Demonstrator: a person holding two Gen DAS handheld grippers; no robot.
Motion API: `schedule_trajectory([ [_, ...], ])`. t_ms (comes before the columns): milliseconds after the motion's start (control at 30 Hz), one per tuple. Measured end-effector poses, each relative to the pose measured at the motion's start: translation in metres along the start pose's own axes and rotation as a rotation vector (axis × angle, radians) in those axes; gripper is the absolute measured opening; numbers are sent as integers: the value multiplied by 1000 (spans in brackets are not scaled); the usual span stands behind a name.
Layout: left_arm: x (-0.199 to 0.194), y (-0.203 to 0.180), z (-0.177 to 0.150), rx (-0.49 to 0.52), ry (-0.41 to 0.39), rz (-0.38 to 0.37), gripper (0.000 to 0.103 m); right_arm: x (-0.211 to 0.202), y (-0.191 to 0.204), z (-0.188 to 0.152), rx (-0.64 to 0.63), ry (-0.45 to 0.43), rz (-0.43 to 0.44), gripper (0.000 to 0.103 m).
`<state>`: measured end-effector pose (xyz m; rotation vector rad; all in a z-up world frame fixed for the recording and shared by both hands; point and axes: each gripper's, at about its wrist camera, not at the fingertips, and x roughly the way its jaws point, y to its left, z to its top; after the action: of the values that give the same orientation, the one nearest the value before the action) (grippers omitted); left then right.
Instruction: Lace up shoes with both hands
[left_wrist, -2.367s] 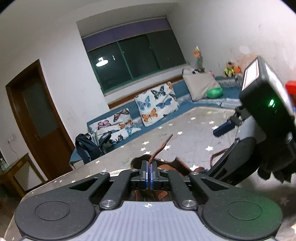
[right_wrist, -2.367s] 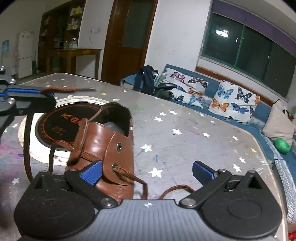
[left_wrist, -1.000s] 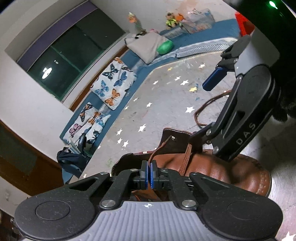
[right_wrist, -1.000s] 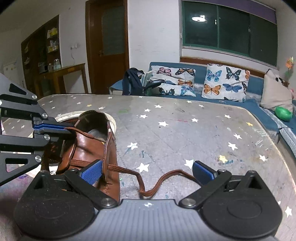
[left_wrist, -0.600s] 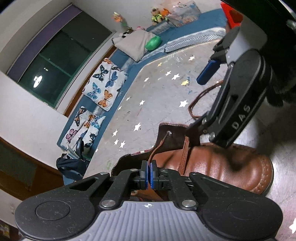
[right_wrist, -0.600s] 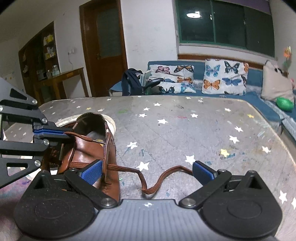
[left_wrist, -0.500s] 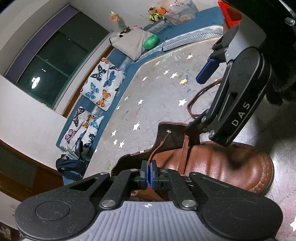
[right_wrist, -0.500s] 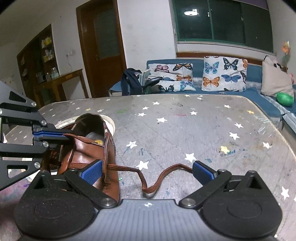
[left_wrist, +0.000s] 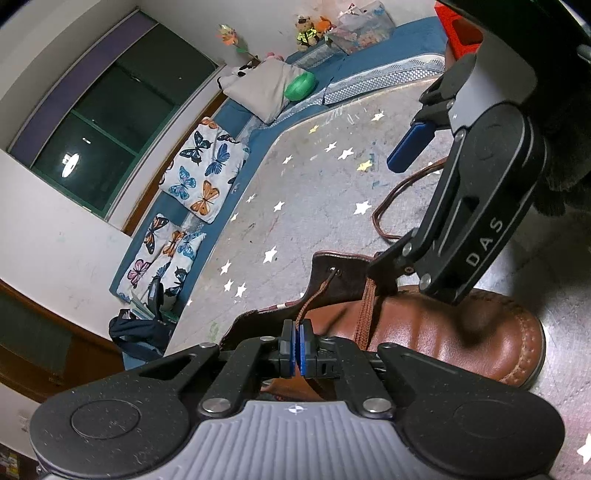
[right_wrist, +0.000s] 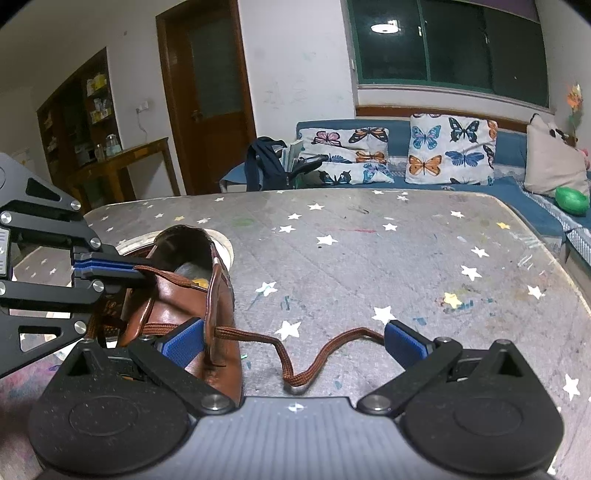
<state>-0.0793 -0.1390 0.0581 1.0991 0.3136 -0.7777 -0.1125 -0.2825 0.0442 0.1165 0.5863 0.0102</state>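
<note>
A brown leather shoe (left_wrist: 436, 325) lies on the grey star-patterned table (left_wrist: 295, 206), also seen in the right wrist view (right_wrist: 184, 295). My left gripper (left_wrist: 296, 341) is shut on one end of the brown lace (left_wrist: 314, 299), which runs taut from an upper eyelet; it shows from the side in the right wrist view (right_wrist: 110, 267). My right gripper (right_wrist: 293, 345) is open, straddling the shoe's side flap and the loose lace end (right_wrist: 306, 354) that curls on the table. It hangs over the shoe in the left wrist view (left_wrist: 402, 206).
A round dark mat with a white ring (right_wrist: 221, 243) lies under the shoe's heel. A blue sofa with butterfly cushions (right_wrist: 447, 155) and a backpack (right_wrist: 266, 166) stand behind the table. The table's right edge (right_wrist: 554, 254) is close.
My left gripper swung from pointing level across the room to looking down on the shoe, still clamped on the lace. The right gripper stayed open and crept closer over the shoe and loose lace.
</note>
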Motion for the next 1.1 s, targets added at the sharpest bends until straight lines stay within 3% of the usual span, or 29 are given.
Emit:
schedule_trajectory([
  [267,7,-5,4,-4,0,-40,2,-1,11,2,-51,0,11,102],
  [533,5,-3,-1,-40,-26,-49,3,-12,15,11,-115,0,91,88],
  [633,4,-4,-2,-33,-29,-46,3,-17,17,18,-160,-4,125,74],
  [800,3,-4,-2,-27,-29,-48,4,-9,25,23,-295,45,158,34],
  [1100,2,-6,0,-30,-34,-48,5,4,60,16,-654,42,166,14],
])
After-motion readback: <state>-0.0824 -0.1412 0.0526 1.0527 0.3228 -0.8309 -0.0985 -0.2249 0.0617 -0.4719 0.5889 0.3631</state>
